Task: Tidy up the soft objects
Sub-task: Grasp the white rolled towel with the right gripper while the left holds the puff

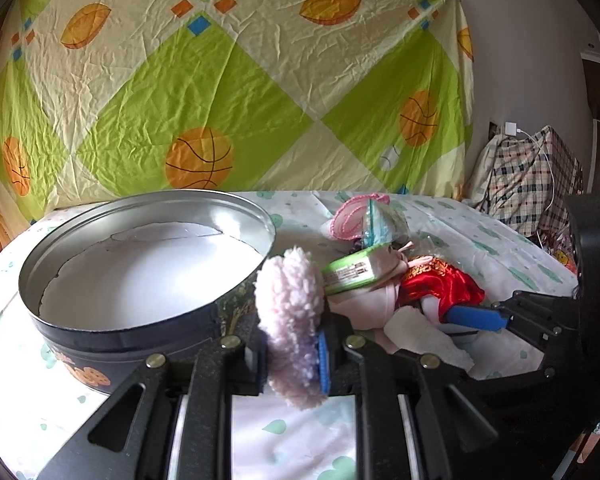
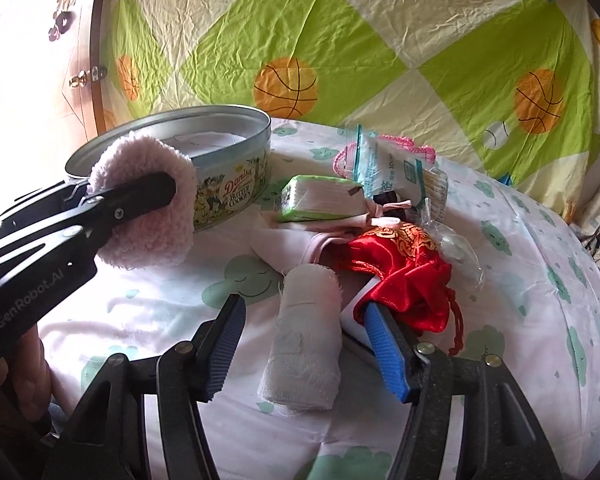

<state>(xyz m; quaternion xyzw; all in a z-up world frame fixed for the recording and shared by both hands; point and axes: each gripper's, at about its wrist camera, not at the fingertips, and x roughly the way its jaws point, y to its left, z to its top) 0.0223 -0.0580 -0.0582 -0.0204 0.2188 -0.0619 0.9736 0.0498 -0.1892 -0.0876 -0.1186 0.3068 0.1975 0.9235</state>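
Left tool (image 1: 292, 354): clamped on the pink fluffy pad (image 1: 290, 320); in the right view its black finger (image 2: 140, 196) lies across the pad (image 2: 148, 204), held up just beside the tin.
Right tool (image 2: 304, 344): jaws wide, straddling the white roll (image 2: 306, 336) without touching it; its right blue pad (image 2: 388, 354) is at, perhaps under, the edge of the red pouch (image 2: 404, 276).
Roll: lies lengthwise on the bed (image 2: 520, 264), one end near the camera, the far end by the pouch and pink cloth (image 2: 288, 248).
Pouch: red satin with gold trim, drawstring (image 2: 456, 320) trailing off its right side.
Green pack (image 2: 320, 198): rests on the pink cloth, tilted, behind the pouch.
Tin (image 1: 140, 276): round cookie tin, open, white liner inside, standing left of the pile; the pad is at its right rim.
Clear bags (image 2: 400, 176): behind the green pack, over something pink and lacy (image 2: 396, 142); contents unclear.
Backdrop: green and cream sheet (image 1: 228, 80) with basketballs hung behind the bed; a plaid bag (image 1: 528, 184) at far right.
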